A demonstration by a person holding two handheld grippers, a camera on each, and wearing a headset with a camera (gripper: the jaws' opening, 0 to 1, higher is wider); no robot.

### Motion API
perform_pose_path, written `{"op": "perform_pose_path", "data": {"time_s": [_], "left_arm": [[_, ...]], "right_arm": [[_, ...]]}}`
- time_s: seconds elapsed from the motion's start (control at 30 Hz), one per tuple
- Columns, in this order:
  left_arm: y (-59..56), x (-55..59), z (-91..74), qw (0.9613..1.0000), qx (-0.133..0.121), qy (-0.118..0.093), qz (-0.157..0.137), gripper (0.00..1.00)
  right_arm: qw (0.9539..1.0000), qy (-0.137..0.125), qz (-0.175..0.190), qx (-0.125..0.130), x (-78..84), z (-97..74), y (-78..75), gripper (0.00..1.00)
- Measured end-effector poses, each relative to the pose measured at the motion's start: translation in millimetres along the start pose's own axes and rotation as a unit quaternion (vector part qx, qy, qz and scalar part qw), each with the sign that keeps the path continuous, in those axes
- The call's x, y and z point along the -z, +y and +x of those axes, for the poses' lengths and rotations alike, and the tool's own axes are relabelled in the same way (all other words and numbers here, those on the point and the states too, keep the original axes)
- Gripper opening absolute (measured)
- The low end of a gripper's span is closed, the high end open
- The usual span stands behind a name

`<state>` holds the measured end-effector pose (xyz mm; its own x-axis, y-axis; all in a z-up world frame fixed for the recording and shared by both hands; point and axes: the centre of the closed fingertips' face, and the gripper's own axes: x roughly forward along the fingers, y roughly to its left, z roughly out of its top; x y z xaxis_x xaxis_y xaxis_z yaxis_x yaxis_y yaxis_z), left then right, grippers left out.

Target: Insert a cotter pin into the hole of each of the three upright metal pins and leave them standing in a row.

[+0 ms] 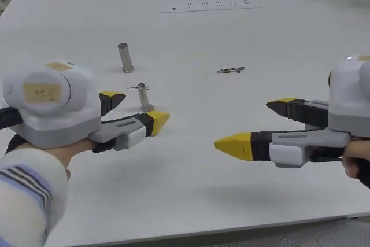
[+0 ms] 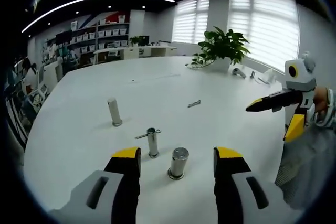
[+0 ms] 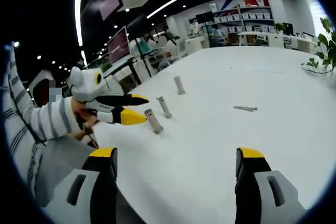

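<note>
Left claw [image 2: 177, 153]: spread wide, holding nothing.
Right claw [image 3: 177, 152]: spread wide, holding nothing.
Near pin [image 2: 179, 165]: upright at my left claw's 12 o'clock.
Middle pin [image 2: 152, 144]: cotter pin [image 2: 146, 134] through its top.
Far pin [image 2: 113, 112]: upright, at 10 o'clock.
Loose cotter pins [image 1: 230, 70]: on the bench [image 1: 191, 195], 3 o'clock of far pin.

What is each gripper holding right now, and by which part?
Nothing is held. The left gripper is open, the nearest metal pin standing untouched just ahead of its jaws; the right gripper is open too.
</note>
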<state>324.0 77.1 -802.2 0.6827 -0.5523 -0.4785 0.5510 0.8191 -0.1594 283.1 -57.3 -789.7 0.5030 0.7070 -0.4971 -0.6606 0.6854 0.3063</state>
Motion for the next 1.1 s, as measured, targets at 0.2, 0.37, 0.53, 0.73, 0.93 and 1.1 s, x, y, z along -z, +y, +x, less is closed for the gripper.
{"op": "perform_pose_path", "data": {"time_s": [0.2, 0.37, 0.53, 0.73, 0.93, 1.1], "left_arm": [[-14.9, 0.5, -2.3, 0.9987, 0.04, -0.012, -0.029, 0.87], [-16.4, 10.4, -4.4, 0.9989, 0.037, 0.005, -0.027, 0.89], [-28.2, 10.3, -8.7, 0.9979, 0.062, 0.006, -0.018, 1.0], [-29.8, 19.2, -8.8, 0.9971, 0.069, 0.025, -0.018, 0.99], [-38.0, 7.7, -11.2, 0.9952, 0.088, -0.002, -0.043, 0.99], [-36.9, 4.9, -12.8, 0.9949, 0.088, -0.008, -0.049, 0.99]], "right_arm": [[1.0, 0.003, 0.003, -0.007, 1.8, 1.7, 2.0, 0.94], [0.9999, 0.01, -0.001, -0.009, 3.1, 1.4, 2.4, 0.94], [0.9998, 0.014, -0.012, -0.009, -1.8, -2.1, -0.9, 0.94], [0.9968, 0.048, -0.064, -0.01, -9.7, -4.1, -14.3, 0.93], [0.9907, 0.079, -0.11, -0.018, -22.2, -2.8, -29.0, 0.9], [0.9761, 0.125, -0.176, -0.026, -28.4, 1.4, -44.7, 0.87]]}}
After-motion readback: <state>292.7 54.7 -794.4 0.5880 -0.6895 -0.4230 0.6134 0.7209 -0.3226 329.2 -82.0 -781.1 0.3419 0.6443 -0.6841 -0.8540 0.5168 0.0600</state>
